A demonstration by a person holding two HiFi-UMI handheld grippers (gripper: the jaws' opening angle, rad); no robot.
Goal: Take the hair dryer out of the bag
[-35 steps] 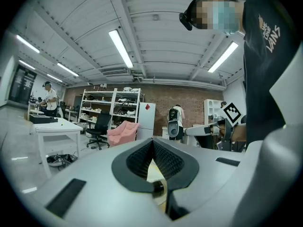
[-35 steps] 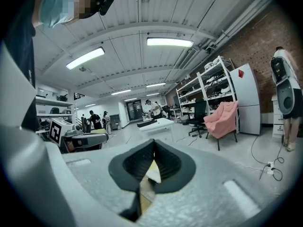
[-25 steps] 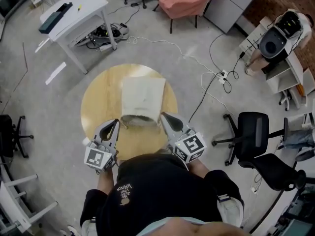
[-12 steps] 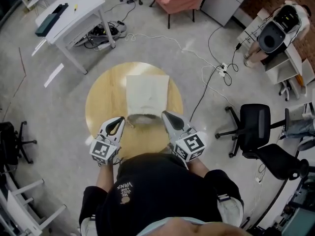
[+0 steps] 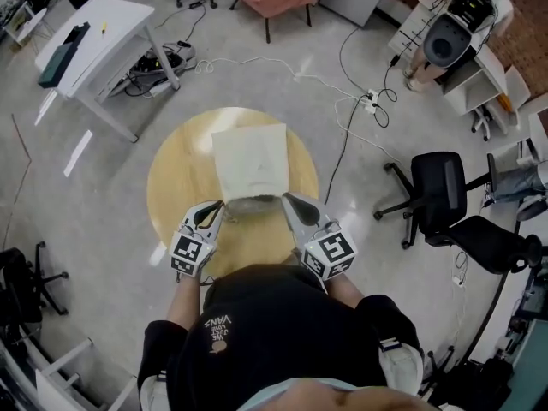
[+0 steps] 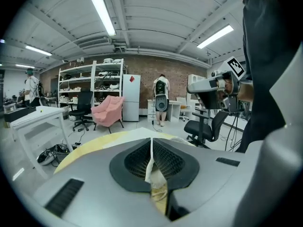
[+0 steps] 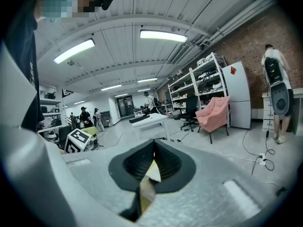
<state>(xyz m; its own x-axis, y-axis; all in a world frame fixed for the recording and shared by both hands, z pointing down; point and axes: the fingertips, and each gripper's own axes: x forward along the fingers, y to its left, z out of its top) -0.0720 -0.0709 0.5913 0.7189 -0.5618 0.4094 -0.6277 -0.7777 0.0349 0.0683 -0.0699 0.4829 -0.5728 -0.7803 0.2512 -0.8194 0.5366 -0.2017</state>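
1. The cream bag (image 5: 249, 161) lies flat on the round wooden table (image 5: 175, 178), mid-frame, with its mouth toward the person.
2. The left gripper (image 5: 216, 208) has its jaws pinched tight on the mouth's left corner.
3. The right gripper (image 5: 289, 200) nips the right corner likewise.
4. The hair dryer doesn't show.

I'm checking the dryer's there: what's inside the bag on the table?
Only a shadowed mouth shows on the bag; the cloth covers its contents, so no hair dryer is visible.

Black T-shirt (image 5: 274, 324) (white print), grey left claw (image 5: 220, 205), grey right claw (image 5: 288, 199), marker cubes (image 5: 330, 255)
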